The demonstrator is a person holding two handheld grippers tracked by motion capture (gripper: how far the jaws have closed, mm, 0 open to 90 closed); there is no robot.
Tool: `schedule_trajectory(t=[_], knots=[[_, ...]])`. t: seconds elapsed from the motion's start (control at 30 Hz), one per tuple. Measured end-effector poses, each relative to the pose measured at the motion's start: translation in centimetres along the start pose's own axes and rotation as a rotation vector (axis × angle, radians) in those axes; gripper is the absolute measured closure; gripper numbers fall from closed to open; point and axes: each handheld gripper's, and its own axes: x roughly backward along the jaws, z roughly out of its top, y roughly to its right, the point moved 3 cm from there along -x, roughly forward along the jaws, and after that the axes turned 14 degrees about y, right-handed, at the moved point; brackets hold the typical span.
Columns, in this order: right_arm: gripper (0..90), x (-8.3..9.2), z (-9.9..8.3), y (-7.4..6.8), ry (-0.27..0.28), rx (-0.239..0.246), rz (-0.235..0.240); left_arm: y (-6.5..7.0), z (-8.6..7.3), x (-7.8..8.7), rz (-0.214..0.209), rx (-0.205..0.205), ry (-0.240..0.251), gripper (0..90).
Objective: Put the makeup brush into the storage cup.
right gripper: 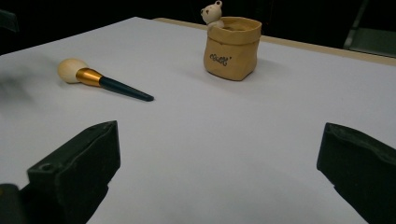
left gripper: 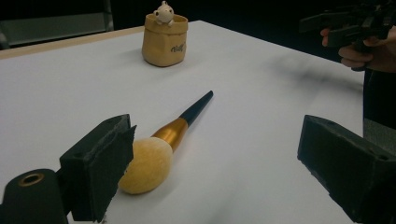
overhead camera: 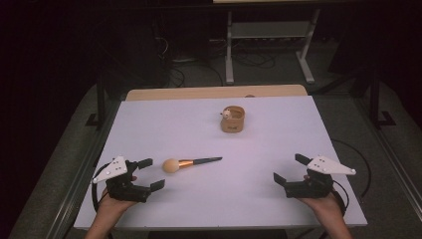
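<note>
Nearest the person, the left gripper is held low at the near left of the white table, its jaws spread wide and empty; in the left gripper view the brush is seen lying just beside one jaw, its round yellow head towards the gripper and its dark handle pointing away, so the gripper is judged to be lined up for a grasp on the head or the gold collar; the right gripper is held at the near right, likewise released with nothing between its jaws, well apart from the brush, probably kept clear in waiting; much bare tabletop is left between the two; farther off, the tan pot with a small bear at its rim stands upright near the far edge, mouth open upwards, with free room all round it.
</note>
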Motion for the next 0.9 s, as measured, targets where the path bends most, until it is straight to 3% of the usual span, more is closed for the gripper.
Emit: schedule_trajectory(t=[0.9], knots=[[0.0,0.11,0.11,-0.15,0.010,-0.004,0.003,0.06,0.21,-0.04,-0.008,-0.003,-0.005,10.1]])
